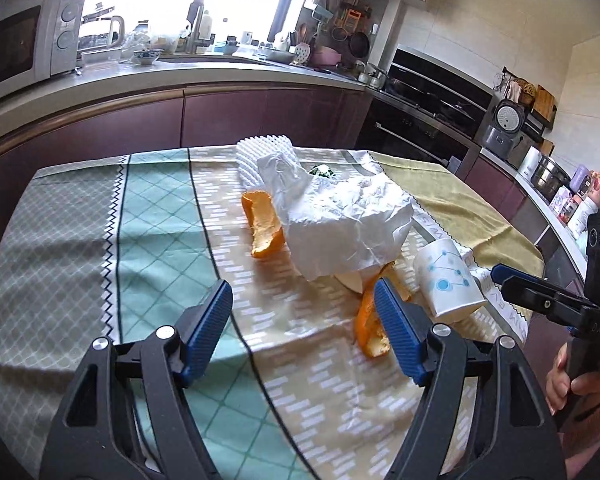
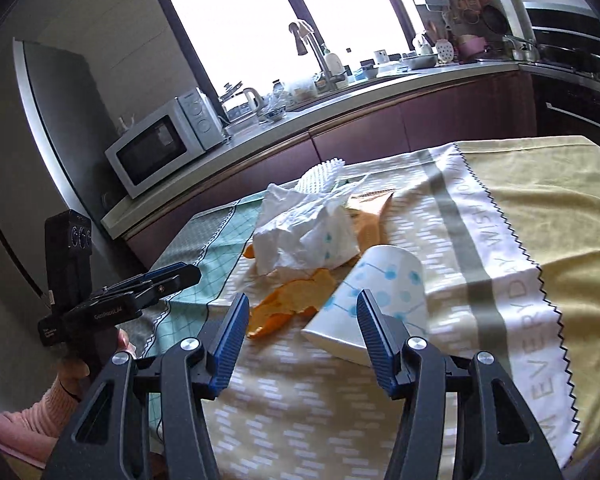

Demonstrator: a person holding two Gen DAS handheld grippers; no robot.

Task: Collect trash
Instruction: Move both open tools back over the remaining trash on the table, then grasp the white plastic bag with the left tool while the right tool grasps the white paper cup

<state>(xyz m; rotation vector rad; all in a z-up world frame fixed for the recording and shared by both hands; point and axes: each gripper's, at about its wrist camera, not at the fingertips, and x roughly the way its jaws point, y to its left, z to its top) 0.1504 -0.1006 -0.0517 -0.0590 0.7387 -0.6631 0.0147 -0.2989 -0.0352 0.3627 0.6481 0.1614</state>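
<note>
A heap of trash lies on the patterned tablecloth [image 1: 160,240]. It holds a crumpled white paper [image 1: 348,220] [image 2: 304,232], a white foam net [image 1: 260,156], two orange peels [image 1: 262,228] [image 1: 370,320], and a tipped paper cup [image 1: 448,284] [image 2: 380,280] with blue dots. My left gripper [image 1: 302,288] is open just short of the paper, and the near peel lies by its right finger. My right gripper [image 2: 302,298] is also open; the peel [image 2: 288,304] and the cup's base lie just past its fingertips, untouched. Each gripper shows side-on in the other view, the right one [image 1: 500,274] and the left one [image 2: 190,274].
A kitchen counter [image 1: 220,76] with a microwave [image 2: 160,144], kettle, sink tap and dishes runs behind the table. An oven [image 1: 428,112] and rice cooker [image 1: 504,128] stand at the right. A hand [image 1: 568,376] holds the right gripper's handle; a pink sleeve [image 2: 56,404] holds the left.
</note>
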